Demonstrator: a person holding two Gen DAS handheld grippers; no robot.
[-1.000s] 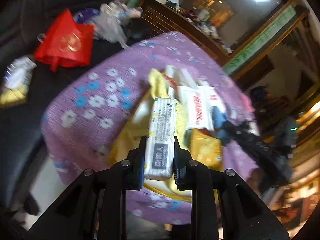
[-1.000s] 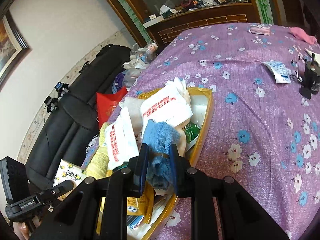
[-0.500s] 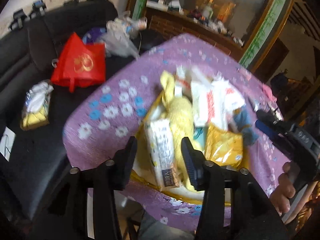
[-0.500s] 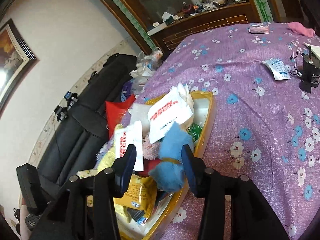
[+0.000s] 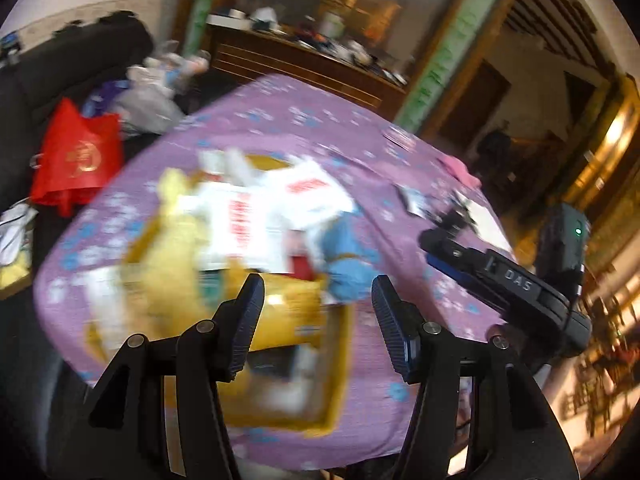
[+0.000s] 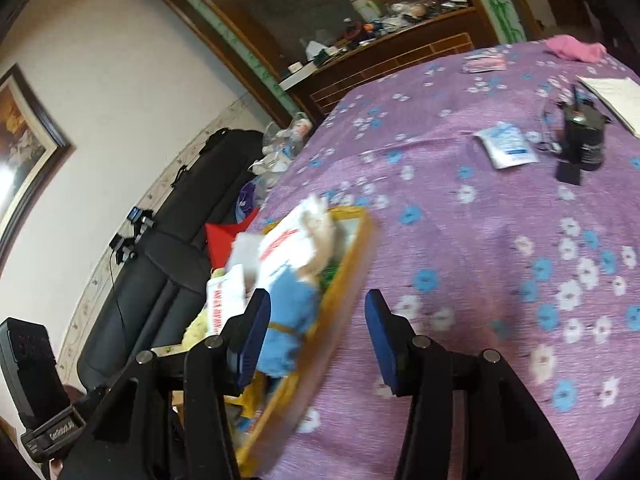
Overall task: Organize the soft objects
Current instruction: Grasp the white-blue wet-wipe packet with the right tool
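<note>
A yellow tray (image 5: 338, 364) on the purple flowered table holds a pile of soft things: a yellow plush (image 5: 172, 256), white red-printed packets (image 5: 256, 216), a blue cloth (image 5: 346, 264) and a yellow packet (image 5: 288, 312). My left gripper (image 5: 318, 304) hovers over the tray's near end; its jaws are opening with nothing between them. My right gripper (image 6: 316, 308) hangs over the tray rim (image 6: 352, 264); its jaws are opening too and hold nothing. The blue cloth (image 6: 288, 320) lies just by its left finger. The left view is blurred.
A black sofa (image 6: 168, 264) with a red bag (image 5: 76, 156) and plastic bags stands left of the table. Farther across the table lie a white packet (image 6: 506, 146), a black device (image 6: 584, 140), a sheet of paper (image 6: 616, 96) and a pink cloth (image 6: 576, 48).
The left gripper let go of the white tissue pack and the right let go of the blue cloth; both objects stay in the tray. Both grippers opened, drew back and swung right.
</note>
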